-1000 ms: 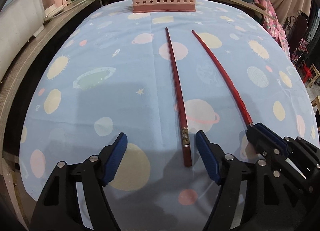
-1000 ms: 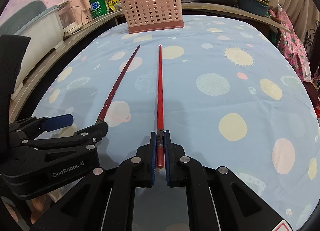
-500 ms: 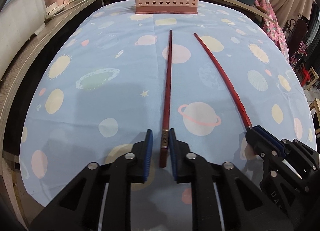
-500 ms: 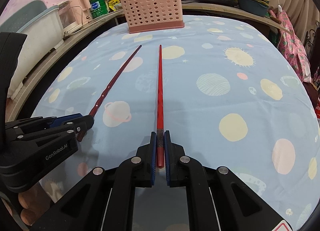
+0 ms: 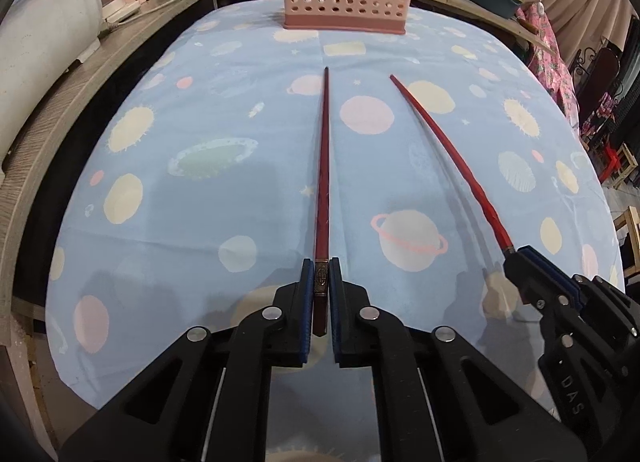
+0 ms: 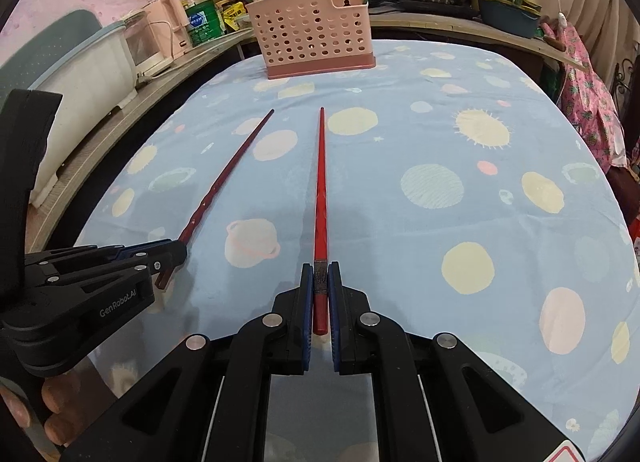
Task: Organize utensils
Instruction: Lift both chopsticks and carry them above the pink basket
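Lighting: we see even, bright indoor light.
Shadows: soft.
Edges: fisheye bending, dark corners.
Focus: sharp.

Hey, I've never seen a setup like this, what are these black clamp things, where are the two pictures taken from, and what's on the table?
No robot here: a person holds a pair of black tongs in each hand, and each carries a camera looking forward along its two fingers. One picture is from the left tongs, the other from the right tongs; each also shows the other pair at its edge. Both are closed on the thick end of a red chopstick: the left chopstick and the right chopstick. The left tongs have just closed. The chopsticks point across a blue planet-print tablecloth toward a pink holed basket.
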{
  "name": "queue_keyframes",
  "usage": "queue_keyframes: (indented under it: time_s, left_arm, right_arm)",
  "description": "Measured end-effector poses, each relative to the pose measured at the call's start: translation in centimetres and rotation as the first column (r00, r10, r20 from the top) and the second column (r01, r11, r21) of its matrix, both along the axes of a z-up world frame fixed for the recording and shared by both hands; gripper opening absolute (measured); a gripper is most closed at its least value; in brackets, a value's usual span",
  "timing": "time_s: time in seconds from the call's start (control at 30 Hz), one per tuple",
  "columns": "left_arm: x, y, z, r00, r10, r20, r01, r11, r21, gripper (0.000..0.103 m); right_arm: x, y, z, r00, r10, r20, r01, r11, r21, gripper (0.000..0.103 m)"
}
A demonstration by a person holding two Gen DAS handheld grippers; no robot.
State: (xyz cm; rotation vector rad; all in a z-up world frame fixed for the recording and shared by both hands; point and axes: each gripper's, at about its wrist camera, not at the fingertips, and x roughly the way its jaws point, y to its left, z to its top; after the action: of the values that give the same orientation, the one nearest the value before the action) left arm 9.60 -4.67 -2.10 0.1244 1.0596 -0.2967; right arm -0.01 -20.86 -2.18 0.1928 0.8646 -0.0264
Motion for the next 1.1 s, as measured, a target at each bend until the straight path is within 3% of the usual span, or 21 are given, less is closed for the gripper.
queue_keyframes:
  time_s: [0.37, 0.73, 1.1]
  left_arm:
    - [2.2, 3.1, 7.6, 0.990, 0.074, 0.121, -0.062, 0.993, -0.102, 0.007]
    - [6.5, 4.2, 16.4, 0.950, 0.126, 0.285, -0.078, 0.982, -0.173, 0.007]
    - [11.4, 3.2, 22.5, 0.927, 0.135, 0.351, -0.052, 0.971, -0.234, 0.007]
  right_arm:
    - [1.2, -1.5, 7.6, 0.986, -0.020, 0.163, 0.017, 1.000, 0.021, 0.007]
    - [5.2, -4.3, 16.4, 0.937, -0.053, 0.346, 0.043, 0.998, 0.038, 0.007]
    - [10.0, -5.9, 21.7, 0.889, -0.080, 0.451, 0.052, 0.996, 0.074, 0.007]
